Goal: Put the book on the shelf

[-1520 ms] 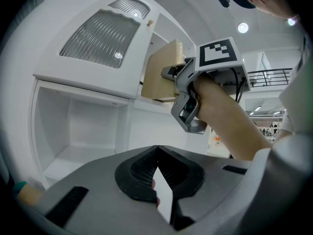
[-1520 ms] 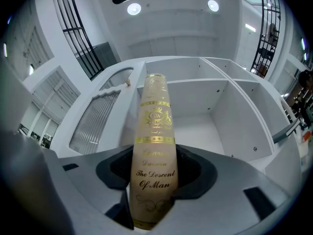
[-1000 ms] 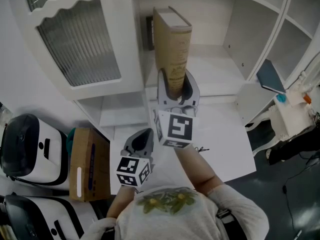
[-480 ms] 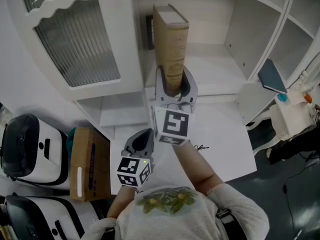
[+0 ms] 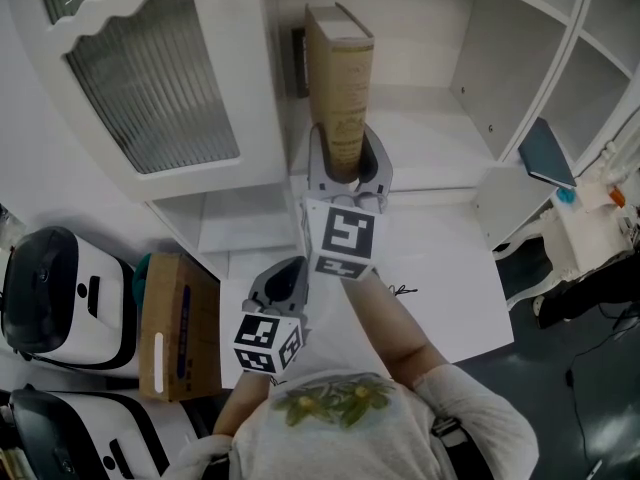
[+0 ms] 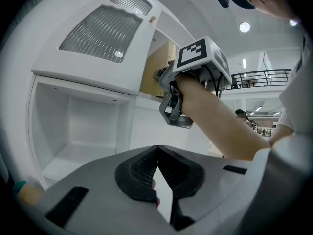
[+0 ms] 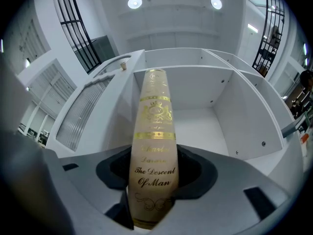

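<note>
A thick tan book with gold print on its spine stands upright in my right gripper, whose jaws are shut on its lower end. The book is held up in front of the open white shelf compartment, close to the compartment's left wall. In the right gripper view the compartment lies straight behind the book. My left gripper hangs lower, near the person's body, its jaws shut and nothing between them. From the left gripper view the right gripper and the book show at the shelf.
A white cabinet door with ribbed glass stands open at the left of the compartment. A dark thin book lies in the right compartment. A cardboard box and white machines sit at the lower left.
My right gripper has carried the book a little up and toward the shelf. The left gripper has stayed where it was.
</note>
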Demonstrator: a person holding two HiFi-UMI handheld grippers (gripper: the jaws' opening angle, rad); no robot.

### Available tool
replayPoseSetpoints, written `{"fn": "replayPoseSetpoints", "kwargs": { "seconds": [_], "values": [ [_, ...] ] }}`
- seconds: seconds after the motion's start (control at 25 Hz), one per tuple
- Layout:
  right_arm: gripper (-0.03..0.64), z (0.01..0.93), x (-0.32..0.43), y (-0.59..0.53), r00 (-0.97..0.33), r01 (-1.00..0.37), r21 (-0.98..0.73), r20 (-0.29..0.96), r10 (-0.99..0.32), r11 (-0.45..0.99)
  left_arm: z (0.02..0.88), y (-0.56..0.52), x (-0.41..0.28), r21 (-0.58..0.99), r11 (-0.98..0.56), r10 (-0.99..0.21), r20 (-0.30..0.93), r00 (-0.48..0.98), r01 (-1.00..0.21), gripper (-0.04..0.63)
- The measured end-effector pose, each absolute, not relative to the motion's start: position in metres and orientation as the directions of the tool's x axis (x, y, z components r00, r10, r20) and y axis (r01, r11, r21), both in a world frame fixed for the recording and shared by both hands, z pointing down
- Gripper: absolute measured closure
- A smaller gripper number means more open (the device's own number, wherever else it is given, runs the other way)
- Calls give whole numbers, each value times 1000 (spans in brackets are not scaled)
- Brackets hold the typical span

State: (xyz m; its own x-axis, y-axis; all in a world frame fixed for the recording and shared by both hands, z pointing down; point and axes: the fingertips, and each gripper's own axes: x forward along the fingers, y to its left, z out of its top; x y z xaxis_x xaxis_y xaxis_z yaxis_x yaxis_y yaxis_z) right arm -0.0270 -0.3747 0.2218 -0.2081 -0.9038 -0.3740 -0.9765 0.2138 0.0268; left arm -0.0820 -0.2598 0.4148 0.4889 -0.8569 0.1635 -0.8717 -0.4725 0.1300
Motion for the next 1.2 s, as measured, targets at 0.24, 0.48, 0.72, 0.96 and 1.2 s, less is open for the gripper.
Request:
{"fn": "replayPoseSetpoints", "kwargs": {
  "seconds": [0.24,0.48,0.72,0.96,1.2],
  "values": [
    [396,222,-29,-382,-202,-979,38,-372,-906,203,415,-262,-82,132,-469,-859,163,486,-873,568],
    [396,222,-31,-389,-200,-980,52,-357,-912,195,416,-264,-84,132,-468,-859,164,485,-874,568],
    [396,223,-33,-391,-211,-977,62,-334,-919,202,415,-264,-82,129,-469,-859,163,485,-874,568],
    [373,226,-32,-389,-232,-972,95,-275,-933,214,412,-262,-81,121,-469,-861,159,483,-875,568],
    [359,224,-23,-355,-296,-955,103,-294,-909,277,407,-259,-80,112,-468,-864,150,481,-877,568]
  ]
}}
